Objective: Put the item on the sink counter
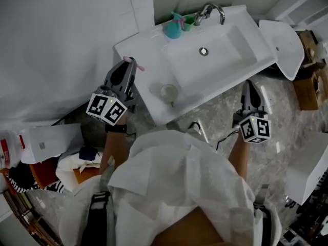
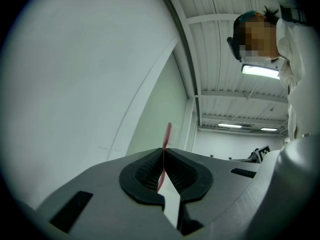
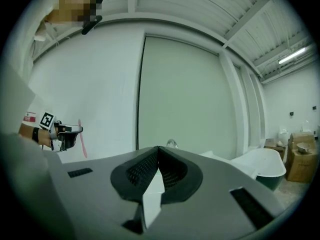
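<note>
Head view: left tool (image 1: 130, 61) is clamped on a pink toothbrush (image 1: 139, 67). The brush crosses the tool's tips. The tips lie in line with the left corner of the white sink bench (image 1: 134, 49). To the right of this tool a clear glass (image 1: 168, 92) stands on the bench by the front edge. Further right and ahead is the basin (image 1: 225, 47). A teal item (image 1: 172, 28) sits just beside the faucet (image 1: 210, 12) at the far edge. Right tool (image 1: 251, 86) is well apart to the right, short of the bench front and over the marbled floor (image 1: 220, 111)

Left gripper view: the jaws are together on the thin brush handle. The bristle head stands up past the jaw tips against a pale wall (image 2: 90, 74). The brush touches only the pads

Right gripper view: the jaws are shut against each other with nothing between them. Left of this tool, the other tool carries the brush upright in the air, so it is not on the bench. The faucet top shows just over the jaw tips. A white tub (image 3: 260, 164) and cardboard boxes (image 3: 300, 156) are to the right
</note>
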`<state>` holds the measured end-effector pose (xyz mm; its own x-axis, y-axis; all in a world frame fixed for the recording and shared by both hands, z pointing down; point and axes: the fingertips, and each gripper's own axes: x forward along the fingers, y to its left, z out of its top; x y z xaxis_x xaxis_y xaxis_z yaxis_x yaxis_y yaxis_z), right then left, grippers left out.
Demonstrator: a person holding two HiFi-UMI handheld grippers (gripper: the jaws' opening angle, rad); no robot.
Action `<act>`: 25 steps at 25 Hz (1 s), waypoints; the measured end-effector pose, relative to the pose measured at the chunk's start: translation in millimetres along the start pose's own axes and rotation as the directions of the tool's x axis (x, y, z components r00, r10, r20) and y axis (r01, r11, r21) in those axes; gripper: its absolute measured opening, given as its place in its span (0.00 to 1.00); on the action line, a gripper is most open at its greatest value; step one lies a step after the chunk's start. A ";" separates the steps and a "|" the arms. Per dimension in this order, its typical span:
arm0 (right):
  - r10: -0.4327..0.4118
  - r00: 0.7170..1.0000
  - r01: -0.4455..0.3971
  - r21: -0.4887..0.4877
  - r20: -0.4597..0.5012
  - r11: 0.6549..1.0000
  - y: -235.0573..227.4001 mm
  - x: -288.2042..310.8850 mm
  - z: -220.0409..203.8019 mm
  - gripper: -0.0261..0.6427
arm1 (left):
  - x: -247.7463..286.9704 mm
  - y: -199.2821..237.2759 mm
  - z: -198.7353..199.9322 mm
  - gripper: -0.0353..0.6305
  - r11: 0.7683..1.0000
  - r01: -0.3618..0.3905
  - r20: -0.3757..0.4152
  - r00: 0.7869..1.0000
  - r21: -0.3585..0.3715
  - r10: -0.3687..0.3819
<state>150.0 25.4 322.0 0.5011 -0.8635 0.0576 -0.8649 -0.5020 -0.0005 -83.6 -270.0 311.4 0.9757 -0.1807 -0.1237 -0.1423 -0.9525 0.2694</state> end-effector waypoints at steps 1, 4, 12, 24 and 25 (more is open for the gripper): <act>0.023 1.000 -0.023 0.002 0.000 1.000 -1.3 10.2 -0.4 0.05 | -1.4 3.1 -0.4 0.09 1.000 -0.023 0.004 1.000 0.001 0.023; 0.114 0.993 -0.114 0.006 -0.003 0.993 -3.6 43.1 -3.5 0.05 | -7.2 9.6 0.0 0.09 0.994 -0.111 0.025 0.993 -0.002 0.111; 0.389 0.921 -0.388 0.010 -0.027 0.921 -28.0 138.2 -10.7 0.05 | -5.8 -4.4 -4.3 0.09 0.925 -0.378 0.074 0.924 0.048 0.374; 0.658 0.753 -0.658 0.005 -0.020 0.753 -4.9 176.6 -23.9 0.05 | -14.5 -71.7 -31.5 0.09 0.827 -0.560 0.145 0.823 0.044 0.549; 0.671 0.741 -0.671 0.005 -0.023 0.742 -3.5 177.9 -24.8 0.05 | -12.9 -74.5 -33.6 0.09 0.823 -0.566 0.147 0.818 0.041 0.556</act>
<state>241.4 -125.2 357.0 -0.2091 -0.9757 0.0649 -0.9775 0.2066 -0.0437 -80.0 -188.4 325.0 0.6949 -0.7132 -0.0919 -0.6765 -0.6918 0.2524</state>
